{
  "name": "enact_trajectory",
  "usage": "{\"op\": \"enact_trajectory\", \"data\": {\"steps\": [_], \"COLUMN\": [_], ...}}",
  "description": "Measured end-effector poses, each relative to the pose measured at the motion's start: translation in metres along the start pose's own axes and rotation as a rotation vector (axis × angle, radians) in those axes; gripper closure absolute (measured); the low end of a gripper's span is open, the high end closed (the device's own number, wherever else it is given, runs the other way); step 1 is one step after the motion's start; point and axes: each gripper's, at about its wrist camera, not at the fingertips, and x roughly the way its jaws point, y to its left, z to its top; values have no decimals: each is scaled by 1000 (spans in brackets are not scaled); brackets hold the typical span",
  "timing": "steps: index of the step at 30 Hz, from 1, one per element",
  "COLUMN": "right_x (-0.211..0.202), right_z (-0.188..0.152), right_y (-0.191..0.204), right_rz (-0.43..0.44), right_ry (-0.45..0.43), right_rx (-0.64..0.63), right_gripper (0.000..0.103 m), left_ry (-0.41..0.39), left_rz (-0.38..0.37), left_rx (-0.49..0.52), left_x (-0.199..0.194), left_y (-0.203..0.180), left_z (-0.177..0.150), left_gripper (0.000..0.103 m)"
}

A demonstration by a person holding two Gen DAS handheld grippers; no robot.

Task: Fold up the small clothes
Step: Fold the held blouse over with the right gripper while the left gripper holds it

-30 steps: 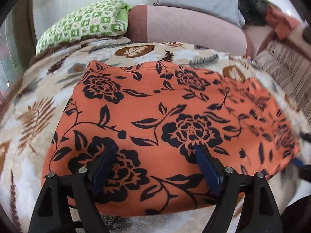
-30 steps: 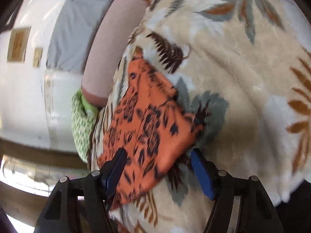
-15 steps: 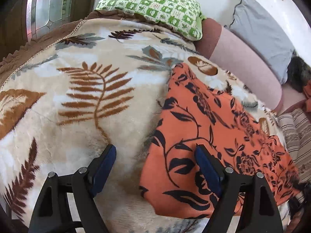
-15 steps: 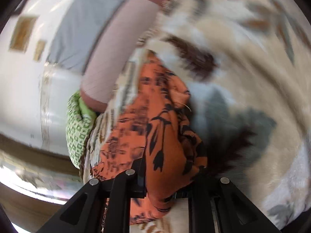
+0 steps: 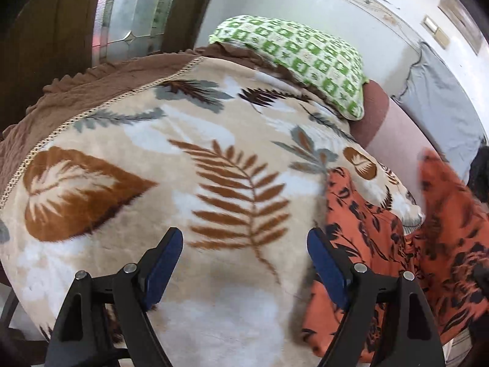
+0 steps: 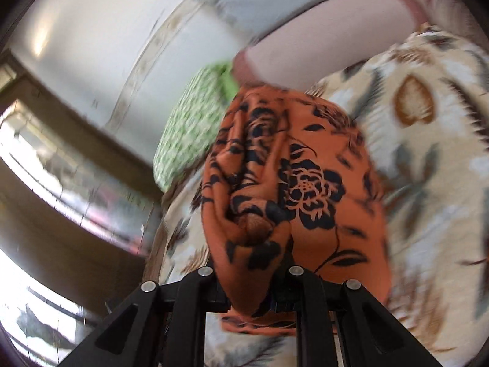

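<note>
Left wrist view: left tongs (image 5: 244, 263) stand wide apart, empty, over the leaf-print blanket (image 5: 189, 165); the orange floral garment (image 5: 379, 238) lies just right of them, partly lifted. Right wrist view: right tongs (image 6: 250, 287) clamp a bunched fold of the garment, raised above the blanket, green pillow (image 6: 186, 134) behind.

In the left wrist view, the garment (image 5: 360, 214) lies lower right on the blanket (image 5: 152, 153); the pillow (image 5: 299, 58) sits behind, top centre.

Both wrist views look down, close, sharing the blanket (image 5: 189, 140).
</note>
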Motion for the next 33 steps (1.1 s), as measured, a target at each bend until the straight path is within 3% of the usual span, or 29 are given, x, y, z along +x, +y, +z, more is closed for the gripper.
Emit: {"op": "enact_trajectory", "data": {"steps": [6, 11, 14, 17, 18, 19, 22, 25, 27, 32, 33], "right_x": [79, 103, 106, 111, 113, 112, 102, 76, 55, 44, 44], "right_z": [-52, -69, -69, -69, -71, -74, -79, -68, -55, -32, -32], "right_y": [32, 41, 42, 36, 33, 30, 27, 14, 1, -36, -46], "right_rz": [0, -21, -54, -49, -18, 40, 145, 235, 220, 127, 83], "right_ry": [175, 210, 236, 277, 299, 319, 357, 293, 212, 144, 139], "right_rx": [-42, -78, -89, -67, -55, -42, -58, -69, -98, -59, -66], "right_gripper": [86, 86, 80, 60, 39, 30, 30, 30, 31, 51, 60], "left_ry": [4, 0, -2, -8, -14, -25, -77, -142, -180, -225, -216], "left_rz": [24, 31, 33, 33, 36, 41, 30, -16, -70, -217, -226], "left_rx": [-27, -33, -48, -56, -54, -52, -45, -8, 53, 302, 348], "left_x": [-1, -3, -3, -4, -5, -7, -17, -31, -42, -58, -58], "left_y": [17, 24, 27, 28, 28, 27, 24, 12, -5, -67, -77], "left_z": [4, 7, 9, 10, 11, 11, 13, 12, 8, -18, -24], "left_gripper": [19, 19, 19, 19, 19, 19, 19, 19, 19, 19, 19]}}
